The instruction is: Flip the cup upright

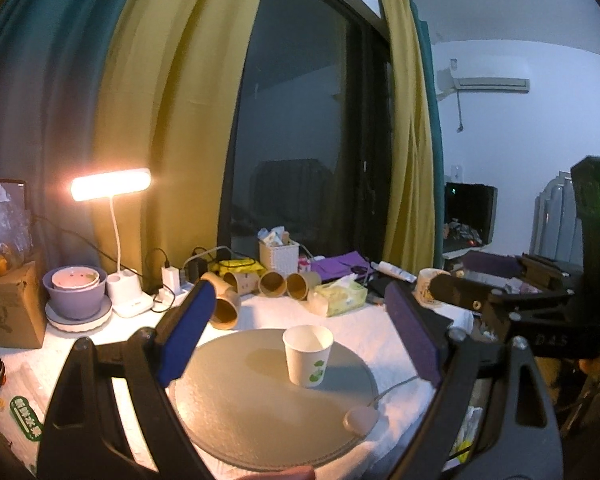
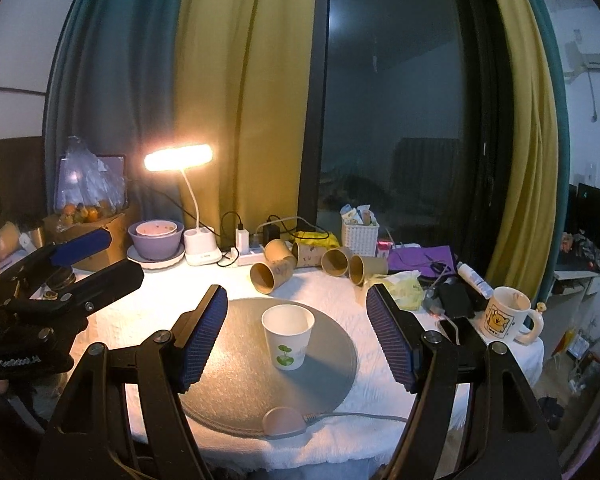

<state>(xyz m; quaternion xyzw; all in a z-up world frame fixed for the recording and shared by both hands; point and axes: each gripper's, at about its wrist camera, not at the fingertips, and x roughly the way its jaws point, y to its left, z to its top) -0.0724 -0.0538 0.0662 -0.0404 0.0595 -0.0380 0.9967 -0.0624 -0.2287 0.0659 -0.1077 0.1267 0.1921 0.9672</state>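
A white paper cup (image 1: 308, 356) with a green leaf print stands upright, mouth up, on a round grey mat (image 1: 260, 408); it also shows in the right wrist view (image 2: 287, 337) on the mat (image 2: 236, 380). My left gripper (image 1: 300, 328) is open and empty, its blue pads wide apart just in front of the cup. My right gripper (image 2: 296, 332) is open and empty too, its pads on either side of the cup but nearer the camera. Neither touches the cup. Each gripper shows at the edge of the other's view.
Several brown paper cups (image 2: 320, 262) lie on their sides behind the mat. A lit desk lamp (image 2: 180, 158), stacked bowls (image 2: 156, 240), a white basket (image 2: 360, 236), tissues (image 2: 400, 286) and a bear mug (image 2: 504, 314) stand around the white-covered table. A cable plug (image 2: 282, 420) sits at the mat's front.
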